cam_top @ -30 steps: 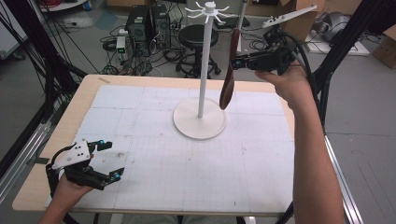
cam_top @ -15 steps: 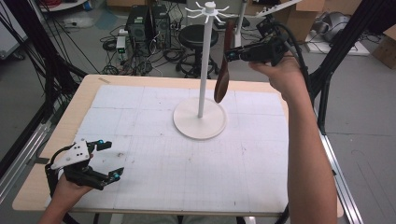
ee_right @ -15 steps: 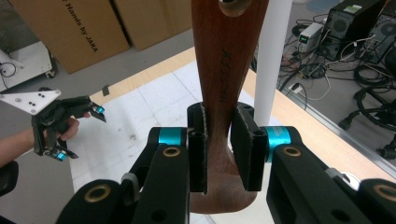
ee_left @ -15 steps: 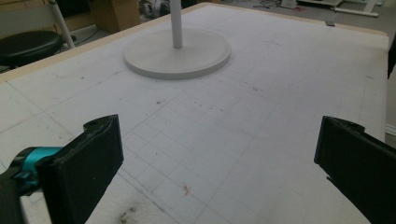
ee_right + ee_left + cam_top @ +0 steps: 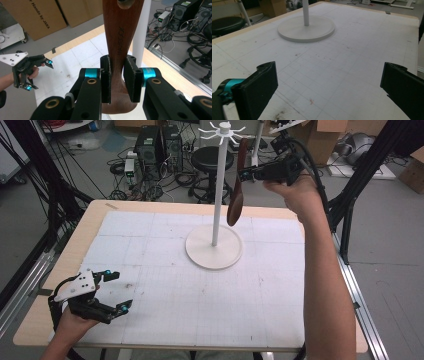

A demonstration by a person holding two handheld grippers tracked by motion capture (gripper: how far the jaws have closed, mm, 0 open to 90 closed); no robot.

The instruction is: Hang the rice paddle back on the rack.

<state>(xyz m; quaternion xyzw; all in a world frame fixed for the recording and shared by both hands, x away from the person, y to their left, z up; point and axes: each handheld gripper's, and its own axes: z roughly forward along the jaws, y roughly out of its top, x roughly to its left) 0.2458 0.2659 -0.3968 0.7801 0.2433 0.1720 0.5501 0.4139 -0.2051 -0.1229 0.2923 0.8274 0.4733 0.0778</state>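
A: At the near left corner of the tabletop [image 5: 165,320], what is the status of the left hand-held gripper [image 5: 116,291]?

B: Its jaws stand wide apart with nothing between them. It rests low over the white gridded mat [image 5: 150,250], which is bare ahead of it up to the stand's round base [image 5: 214,251].

A: At centre?

B: The white stand [image 5: 217,195] rises from that base; its hook crown [image 5: 221,130] sits at the top of the pole.

A: And the right hand-held gripper [image 5: 243,173]?

B: Raised high, right of the pole, jaws clamped on the handle of a brown wooden spoon [image 5: 237,190]. The spoon hangs nearly upright, bowl downward, clear of the mat, handle end just right of the crown. The right gripper view shows the pads [image 5: 132,78] pressing both sides of the handle, hanging hole above, pole directly behind.
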